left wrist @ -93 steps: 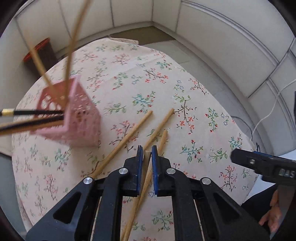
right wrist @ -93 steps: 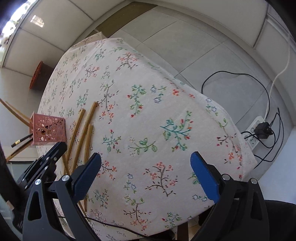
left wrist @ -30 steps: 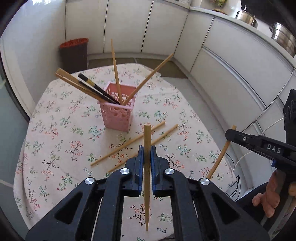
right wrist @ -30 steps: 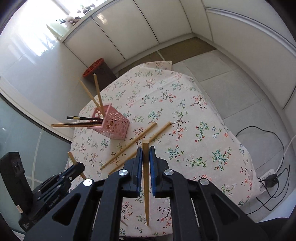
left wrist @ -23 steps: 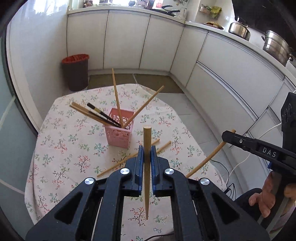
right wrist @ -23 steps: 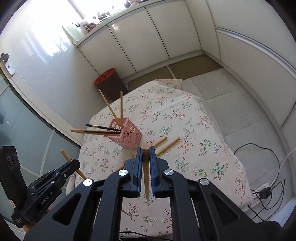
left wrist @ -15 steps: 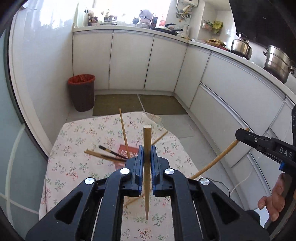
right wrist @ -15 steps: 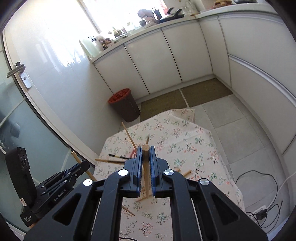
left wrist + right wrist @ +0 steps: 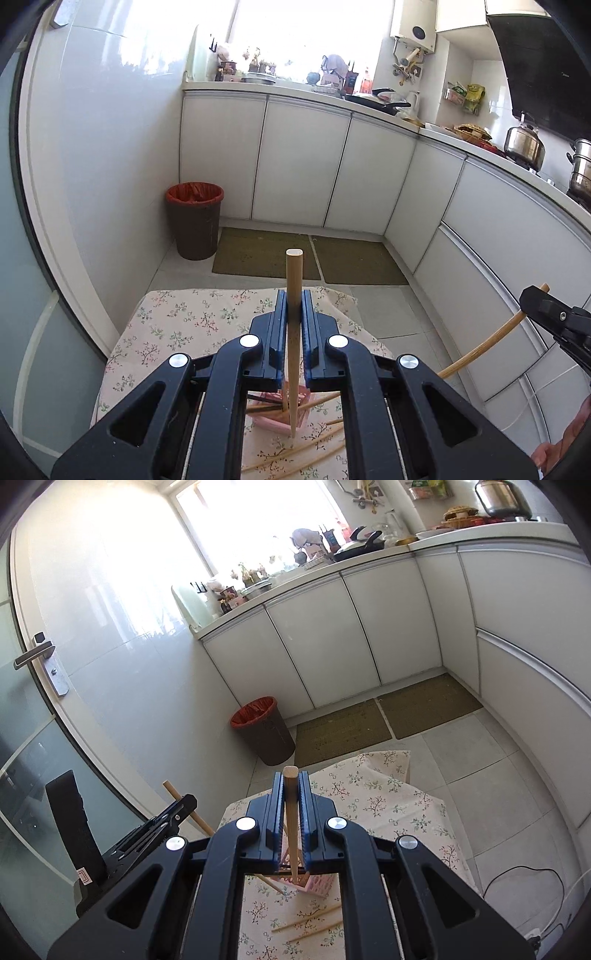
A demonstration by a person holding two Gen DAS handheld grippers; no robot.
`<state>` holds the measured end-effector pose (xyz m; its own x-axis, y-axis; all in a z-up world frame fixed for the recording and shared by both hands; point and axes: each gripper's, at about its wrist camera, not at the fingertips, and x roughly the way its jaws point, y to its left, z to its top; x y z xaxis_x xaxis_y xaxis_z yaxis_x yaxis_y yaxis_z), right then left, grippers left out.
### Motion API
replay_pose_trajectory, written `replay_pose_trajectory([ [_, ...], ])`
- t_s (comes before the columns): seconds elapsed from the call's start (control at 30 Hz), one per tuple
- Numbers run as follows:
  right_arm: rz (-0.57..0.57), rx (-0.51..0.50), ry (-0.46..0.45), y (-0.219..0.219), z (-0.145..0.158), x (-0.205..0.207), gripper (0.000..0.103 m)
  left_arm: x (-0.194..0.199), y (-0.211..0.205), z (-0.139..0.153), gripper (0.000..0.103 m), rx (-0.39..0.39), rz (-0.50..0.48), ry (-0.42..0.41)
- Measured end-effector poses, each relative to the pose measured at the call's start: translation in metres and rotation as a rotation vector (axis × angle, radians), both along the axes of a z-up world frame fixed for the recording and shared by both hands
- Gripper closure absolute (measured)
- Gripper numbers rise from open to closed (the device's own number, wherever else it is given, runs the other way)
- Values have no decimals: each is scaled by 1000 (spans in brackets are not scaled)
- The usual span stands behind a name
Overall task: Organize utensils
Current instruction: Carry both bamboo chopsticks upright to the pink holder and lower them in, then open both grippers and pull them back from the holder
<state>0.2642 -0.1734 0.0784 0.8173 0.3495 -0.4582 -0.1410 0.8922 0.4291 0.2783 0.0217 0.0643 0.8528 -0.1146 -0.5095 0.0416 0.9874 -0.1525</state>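
Wooden chopstick (image 9: 294, 295) sits clamped upright in the left tongs (image 9: 294, 314), and the right tongs (image 9: 290, 797) pinch another stick (image 9: 290, 812) the same way. Both hang above the pink basket (image 9: 317, 884) on the floral bench (image 9: 388, 797), loose sticks (image 9: 310, 925) lying just beside it.

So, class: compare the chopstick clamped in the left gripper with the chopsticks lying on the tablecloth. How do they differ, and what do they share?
1. The held chopstick is clamped in the shut left gripper; the loose chopsticks lie free on the tablecloth.
2. The held chopstick stands steeply on end above the table; the loose chopsticks lie flat.

Both are plain light wood, long and slender.
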Motion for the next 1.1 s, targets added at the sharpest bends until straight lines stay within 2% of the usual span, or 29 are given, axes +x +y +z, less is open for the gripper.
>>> replay_pose_trajectory([
  [0.27,0,-19,-3,11,-12,34,95,36,-1,-15,96,21,17,-22],
  [0.47,4,-48,5,23,-29,51,95,47,7,-47,94,3,20,44],
  [0.53,6,-57,10,28,-35,54,95,40,14,-46,92,-7,32,31],
  [0.7,5,-81,11,37,-43,60,95,18,34,-19,85,-64,45,-44],
  [0.83,3,-101,12,44,-50,64,95,9,42,-9,82,-87,47,-66],
  [1.03,8,-110,42,54,-67,72,95,8,43,-17,78,-73,44,-33],
  [1.1,14,-116,58,57,-74,76,92,9,44,-25,77,-69,52,-8],
])
